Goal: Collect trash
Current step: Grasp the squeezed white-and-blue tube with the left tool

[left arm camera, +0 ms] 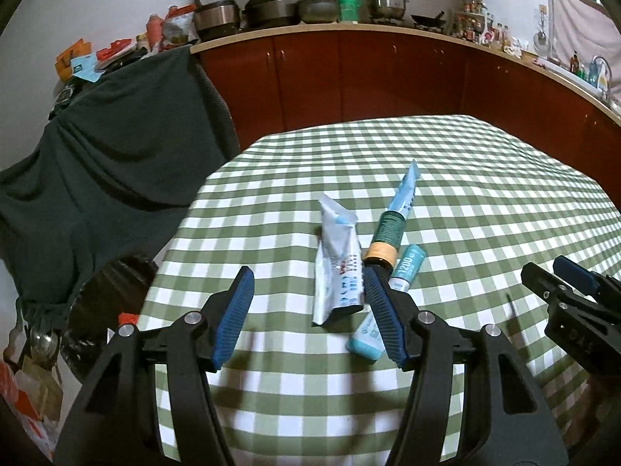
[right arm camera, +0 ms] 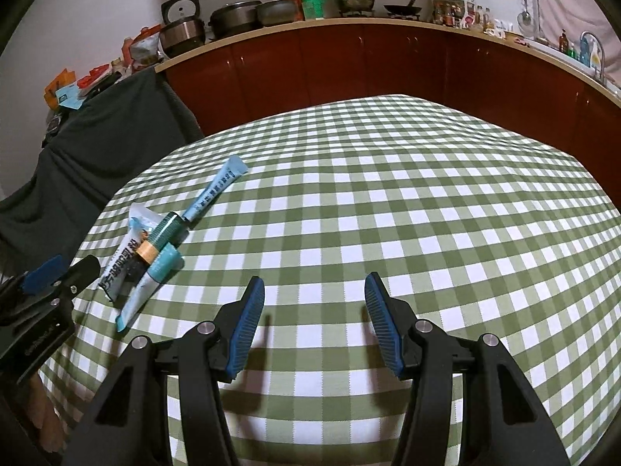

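Observation:
A small pile of trash lies on the green checked tablecloth: a crumpled white wrapper, a long light-blue sachet, a dark green and tan battery, a teal battery and a teal tube. My left gripper is open just above the table, with the white wrapper between its fingers and the right finger against the batteries. My right gripper is open and empty over bare cloth, to the right of the pile. It shows at the right edge of the left view.
A black trash bag hangs beside the table's left edge. A dark green cloth covers furniture at the left. Red cabinets with pots on the counter stand behind the table.

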The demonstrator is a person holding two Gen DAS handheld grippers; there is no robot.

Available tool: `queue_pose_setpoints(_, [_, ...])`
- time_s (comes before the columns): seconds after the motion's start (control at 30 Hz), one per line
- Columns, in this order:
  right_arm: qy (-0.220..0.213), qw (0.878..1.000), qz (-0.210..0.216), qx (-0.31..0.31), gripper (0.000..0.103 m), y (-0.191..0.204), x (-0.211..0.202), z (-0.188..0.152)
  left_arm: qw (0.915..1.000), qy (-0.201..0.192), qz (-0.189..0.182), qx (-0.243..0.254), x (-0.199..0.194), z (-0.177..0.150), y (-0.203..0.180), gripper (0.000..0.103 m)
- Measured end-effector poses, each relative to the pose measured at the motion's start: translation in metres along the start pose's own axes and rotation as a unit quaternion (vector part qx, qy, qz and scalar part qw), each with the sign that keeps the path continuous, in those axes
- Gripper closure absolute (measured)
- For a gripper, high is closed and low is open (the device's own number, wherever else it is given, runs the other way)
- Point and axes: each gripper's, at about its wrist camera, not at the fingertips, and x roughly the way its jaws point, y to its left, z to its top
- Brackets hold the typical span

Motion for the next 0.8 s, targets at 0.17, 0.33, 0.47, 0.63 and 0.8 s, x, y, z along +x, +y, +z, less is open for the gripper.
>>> queue_pose_setpoints(0.17, [0.005, 1.000, -0.001, 0.004, 0.050, -0.004, 0.004, -0.001, 0.9999, 0.002, -0.003, 0.011, 0.010, 0.001, -0.006, 0.045])
queue_pose_setpoints(0.33, [0.007, 1.000, 0.000, 0.006, 0.050, -0.004, 0.006, 0.000, 0.9997, 0.010, -0.017, 0.013, 0.020, 0.001, -0.006, 0.055])
queue_pose_setpoints(0.47, [0.008, 1.000, 0.001, 0.002, 0.050, -0.002, 0.007, 0.000, 0.9994, 0.014, -0.024, 0.022, 0.024, -0.001, -0.006, 0.070])
queue_pose_setpoints(0.63, [0.011, 1.000, -0.001, -0.005, 0.050, 0.001, 0.008, 0.000, 0.9991, 0.019, -0.029, 0.026, 0.028, -0.005, -0.007, 0.084])
queue_pose_setpoints(0.8, [0.013, 1.000, -0.006, -0.010, 0.050, 0.004, 0.008, -0.001, 0.9990, 0.013, -0.032, 0.028, 0.025, -0.006, -0.005, 0.089])
